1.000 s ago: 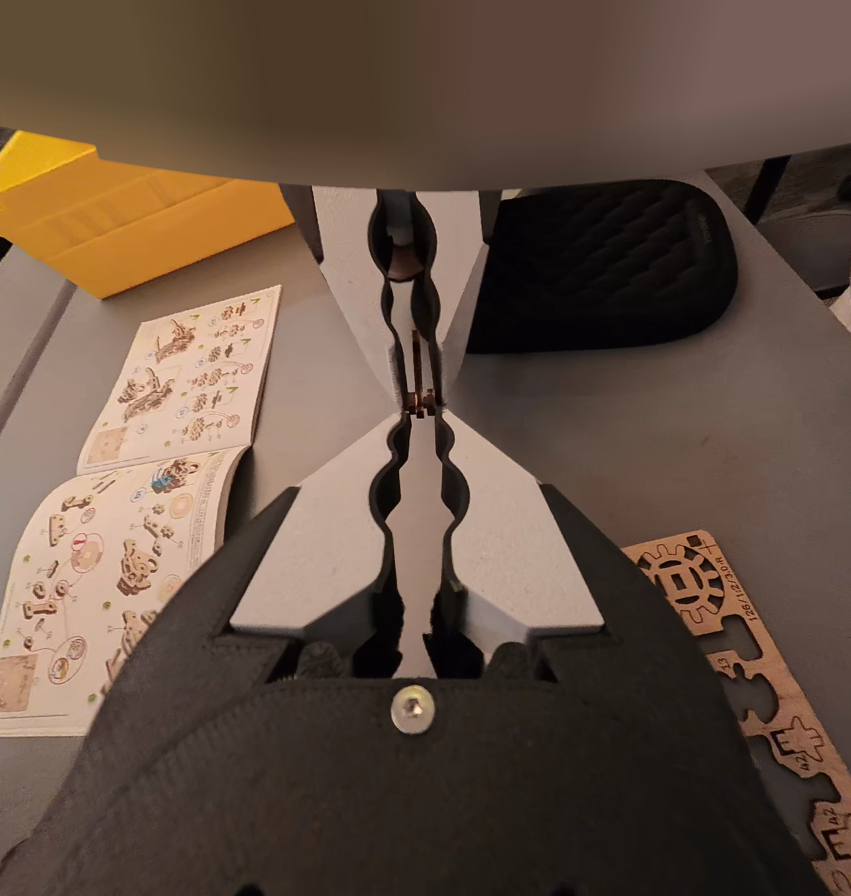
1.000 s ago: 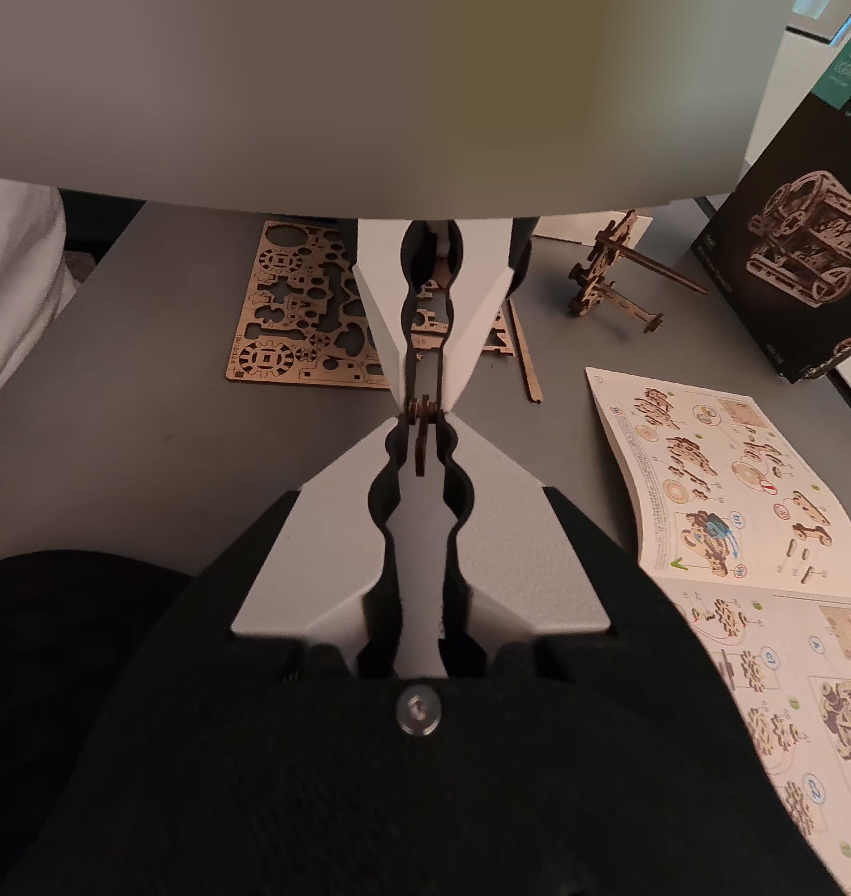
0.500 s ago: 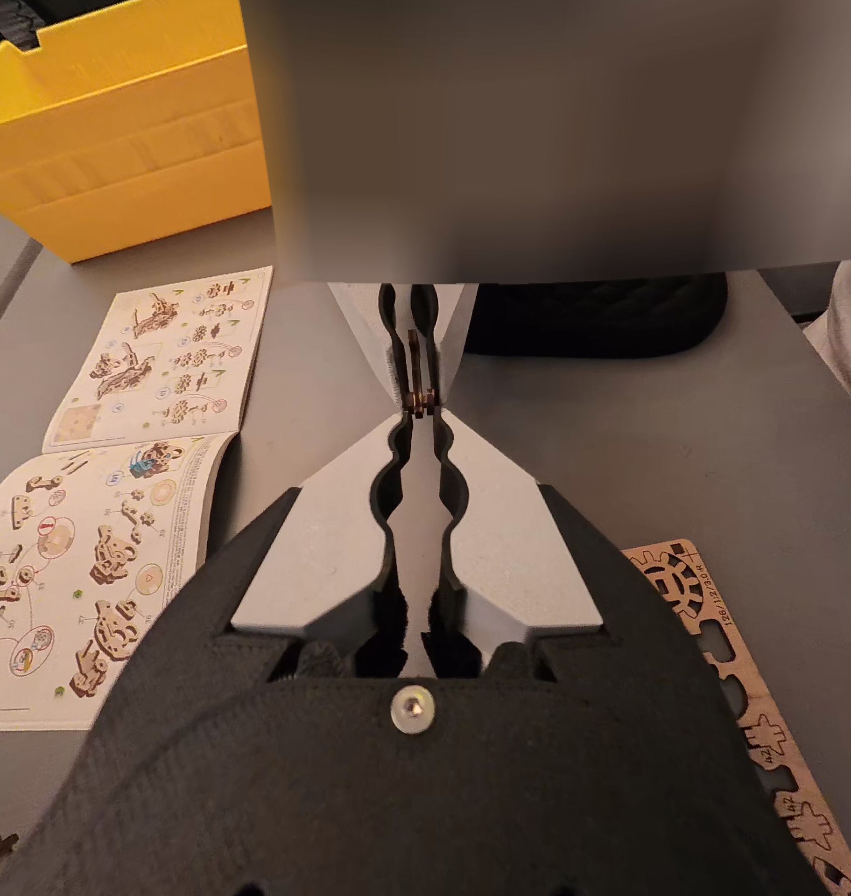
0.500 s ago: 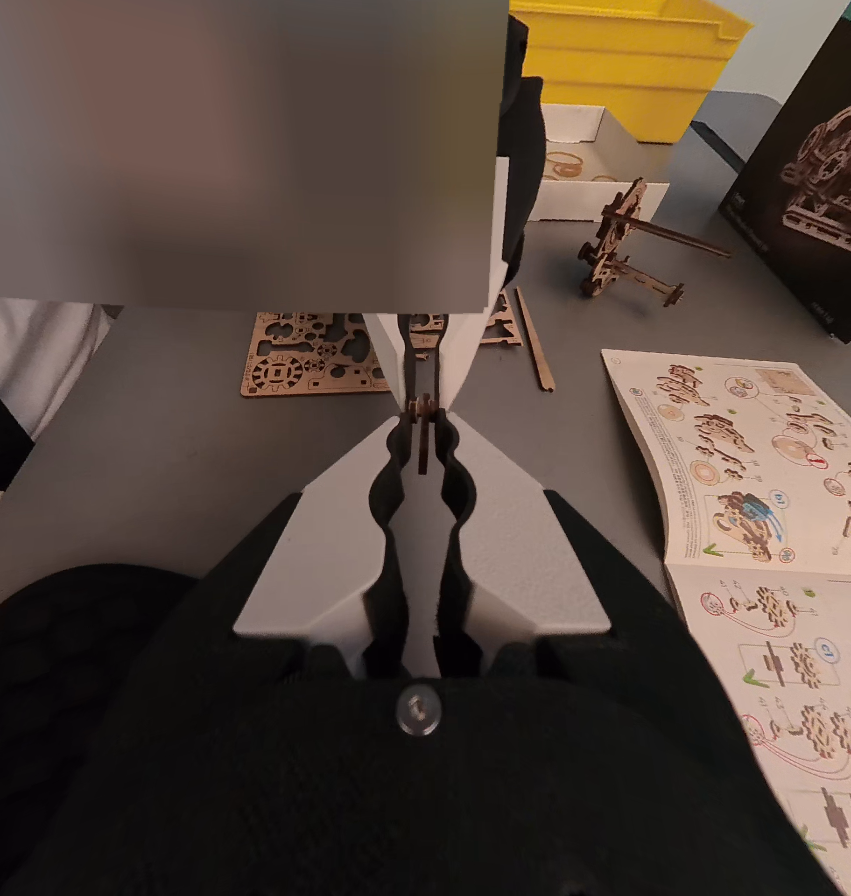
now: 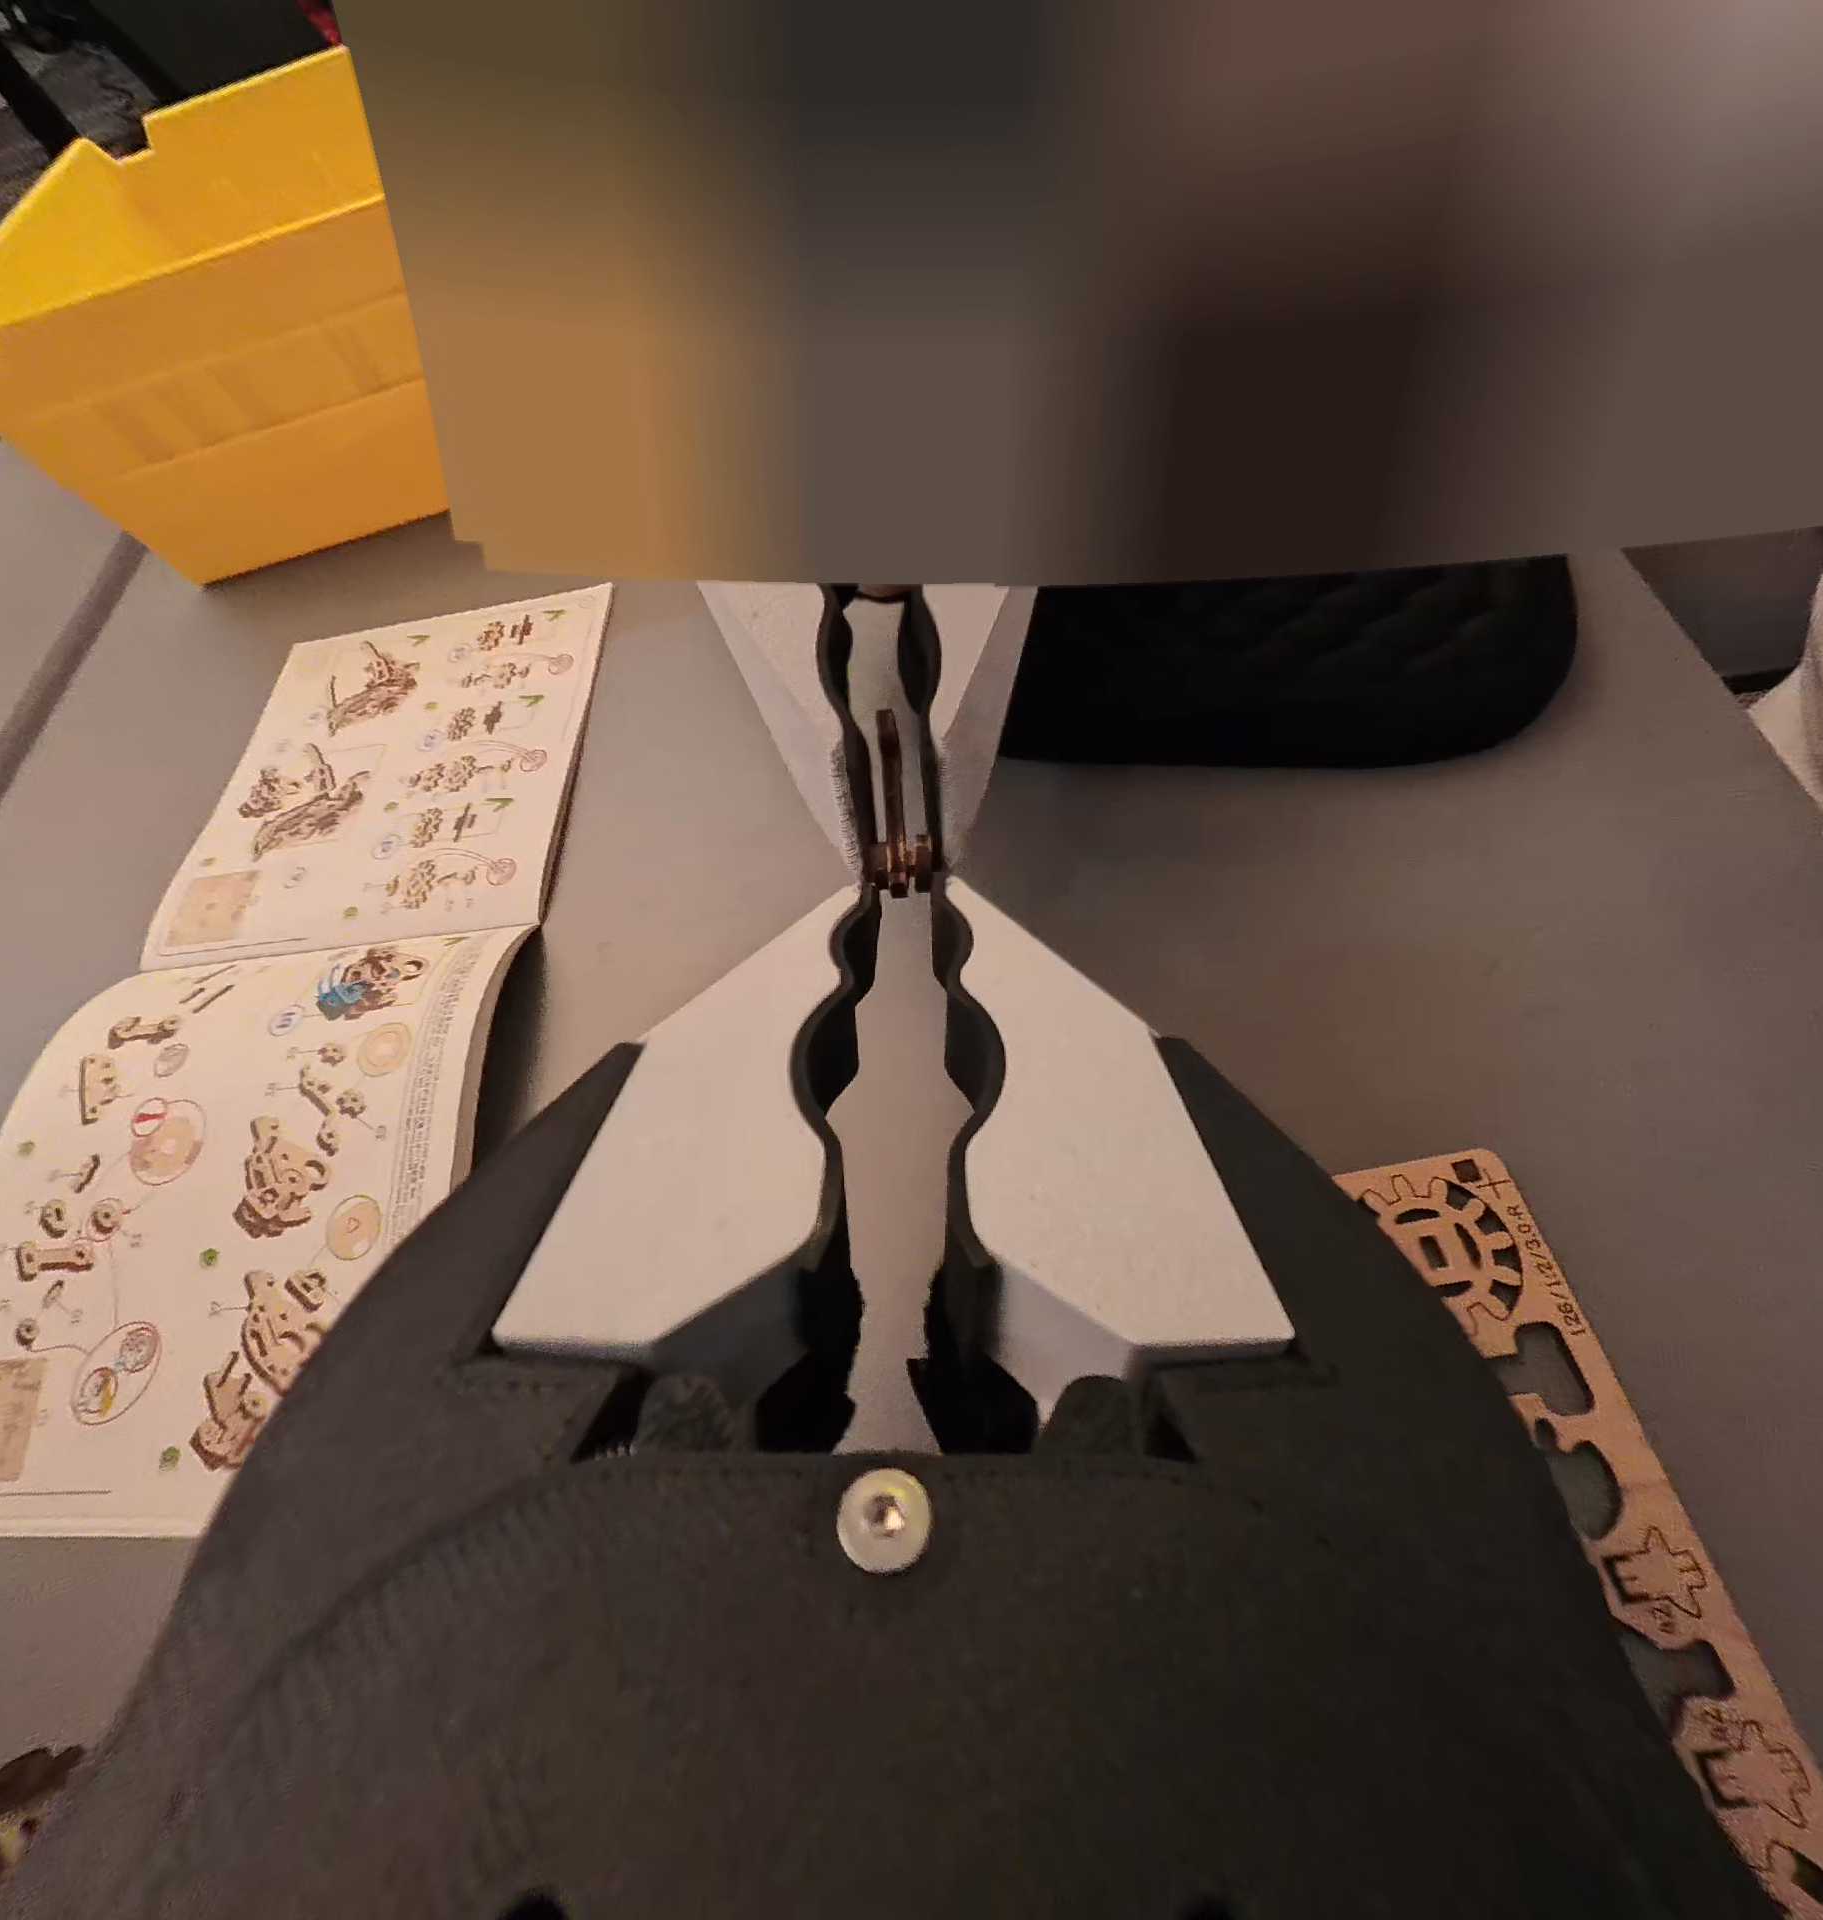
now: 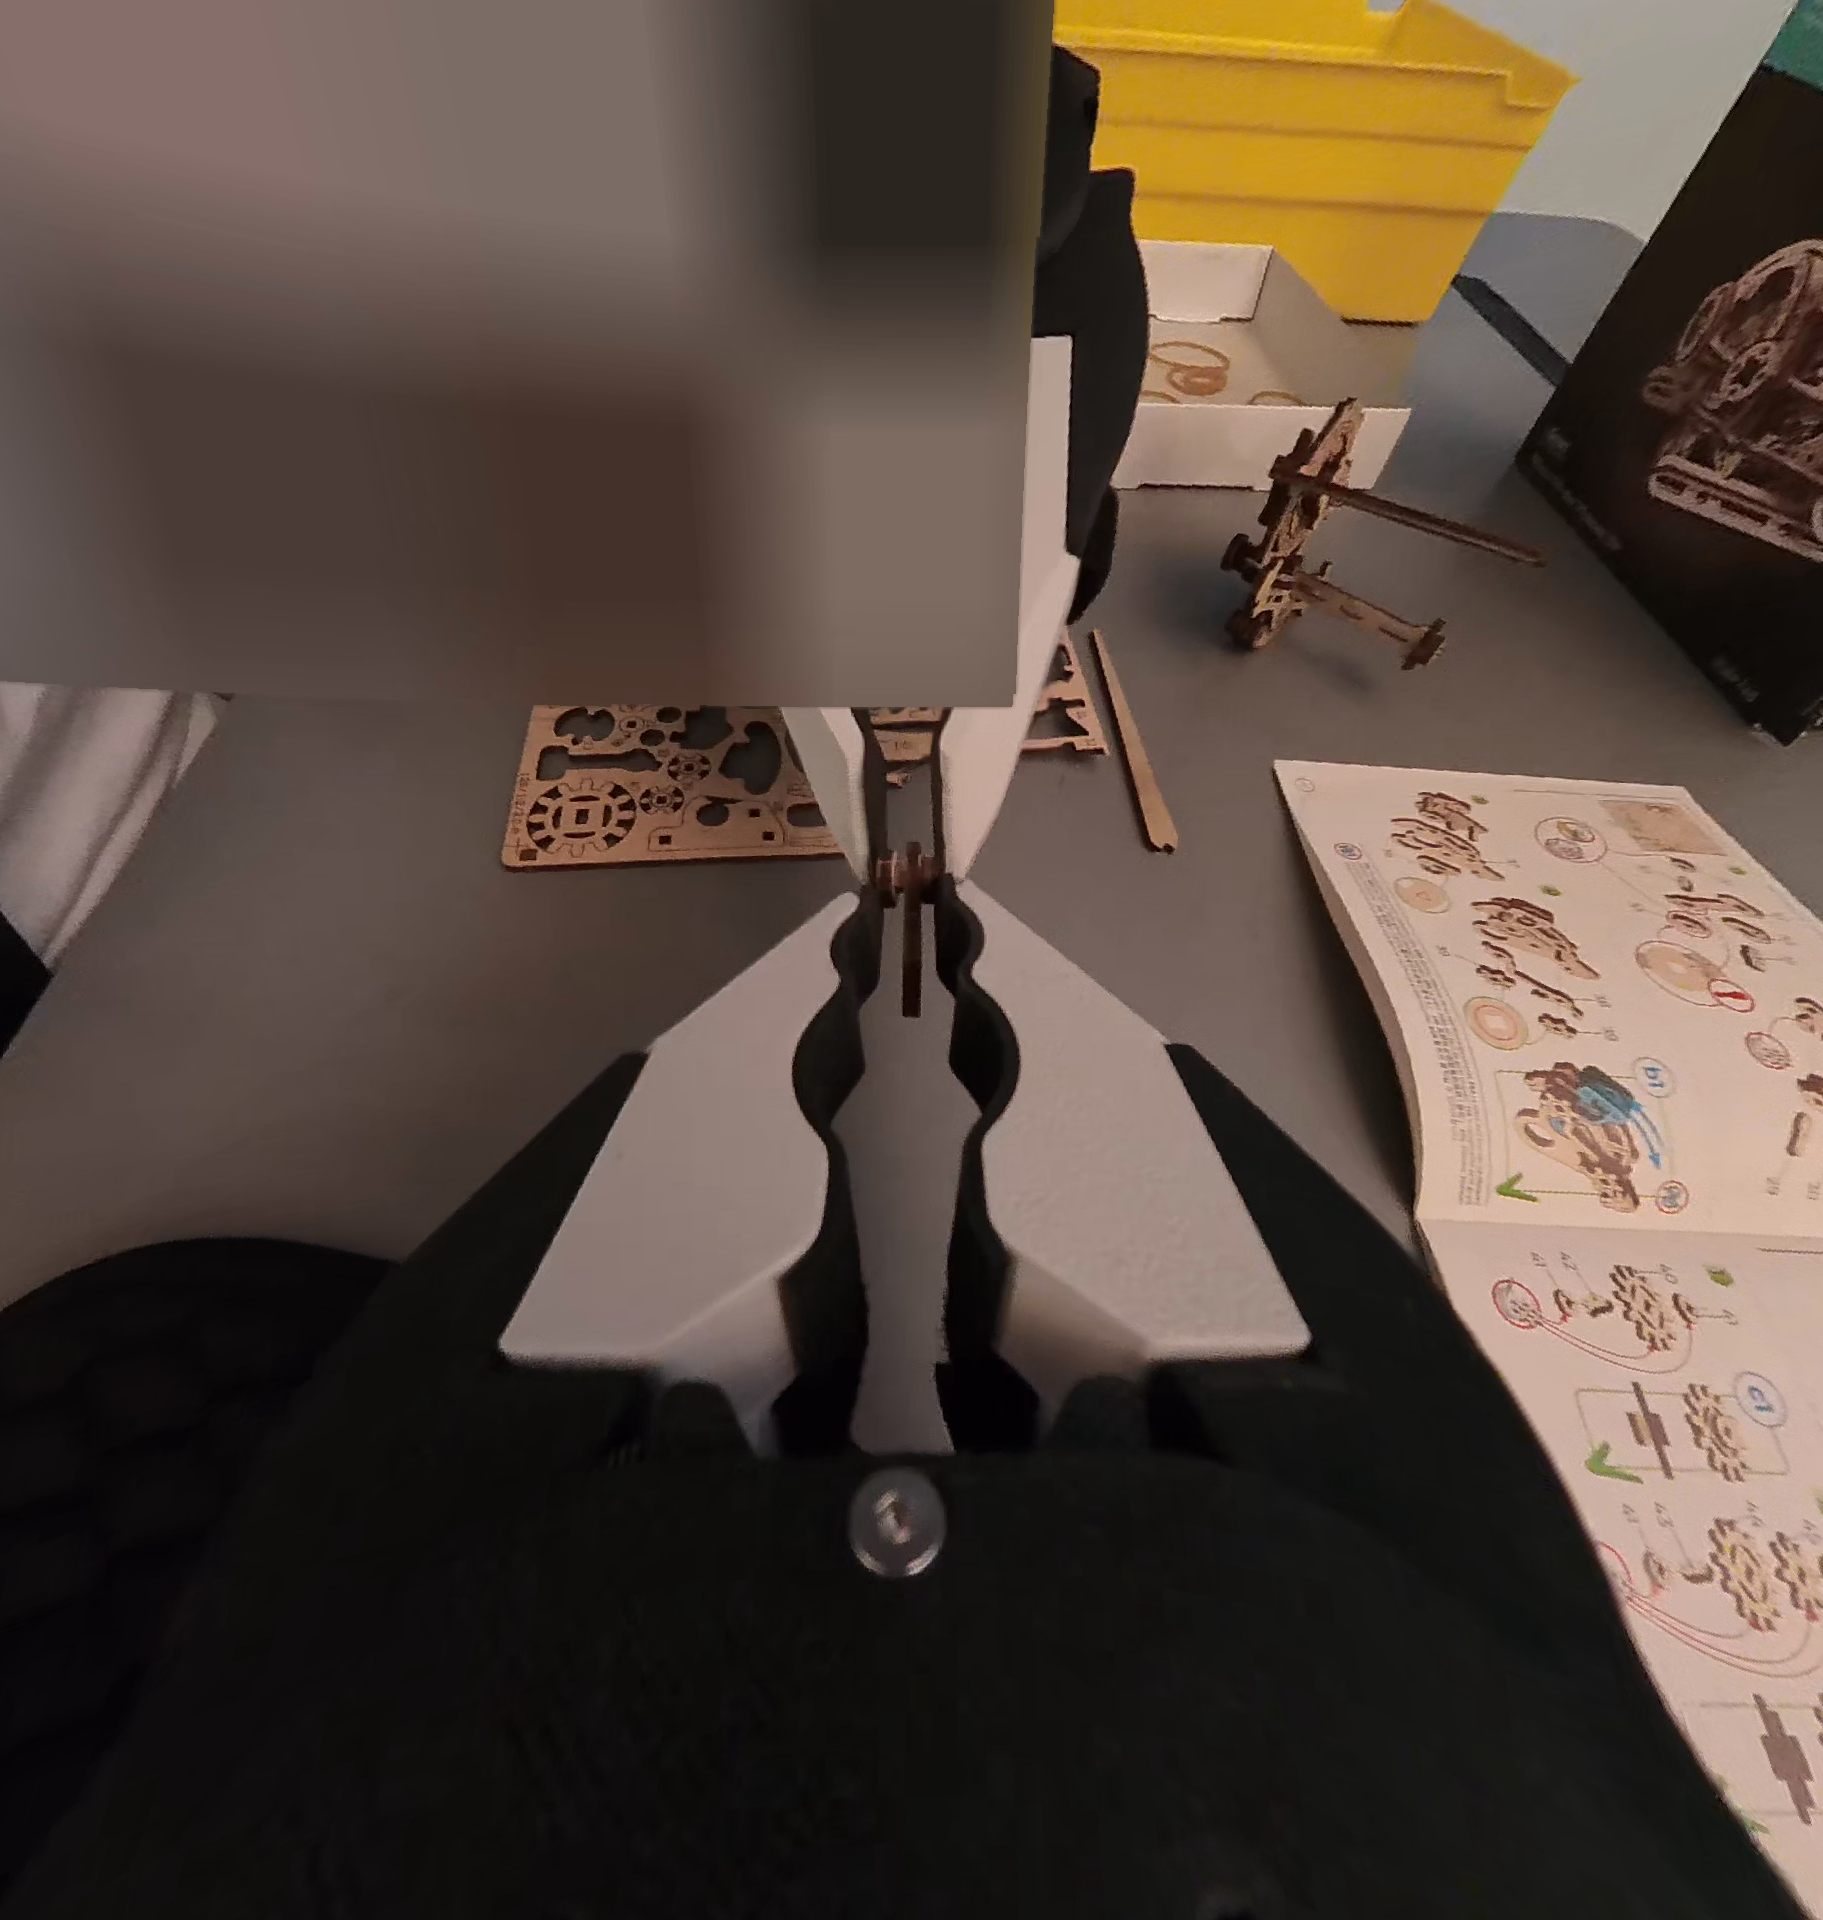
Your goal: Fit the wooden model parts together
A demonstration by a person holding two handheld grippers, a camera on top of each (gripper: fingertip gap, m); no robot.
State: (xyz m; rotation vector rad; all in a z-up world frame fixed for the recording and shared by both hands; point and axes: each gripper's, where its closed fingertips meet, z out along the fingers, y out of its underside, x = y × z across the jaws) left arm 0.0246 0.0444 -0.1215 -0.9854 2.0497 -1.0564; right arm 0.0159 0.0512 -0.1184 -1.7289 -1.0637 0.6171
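My two grippers meet tip to tip above the grey table (image 5: pixel 1354 935). In the left wrist view, my left gripper (image 5: pixel 896 896) is shut on a small wooden part (image 5: pixel 896 871). The right gripper (image 5: pixel 891 831) faces it from the far side, with a thin flat wooden part (image 5: pixel 886 764) between its fingers. In the right wrist view, my right gripper (image 6: pixel 907 896) is shut on that flat wooden part (image 6: pixel 912 961). The small wooden part (image 6: pixel 902 868) sits pressed against its front end. The left gripper (image 6: pixel 902 831) comes in from the far side. A blurred patch hides both far gripper bodies.
An open instruction booklet (image 5: pixel 263 1039) (image 6: pixel 1613 1039) lies on the table. A wooden cut-out sheet (image 5: pixel 1613 1507) (image 6: pixel 658 800), a loose stick (image 6: pixel 1135 748), a partly built wooden model (image 6: pixel 1312 540), a white tray (image 6: pixel 1250 353), a dark box (image 6: pixel 1738 395), a yellow bin (image 5: pixel 190 343) and a black pad (image 5: pixel 1281 686) lie around. Both grippers' tips are close together, under 4 cm apart.
Both views have tilted so that more of the yellow bin and far table shows. The grippers stay shut and tip to tip, with the wooden parts still pressed together.
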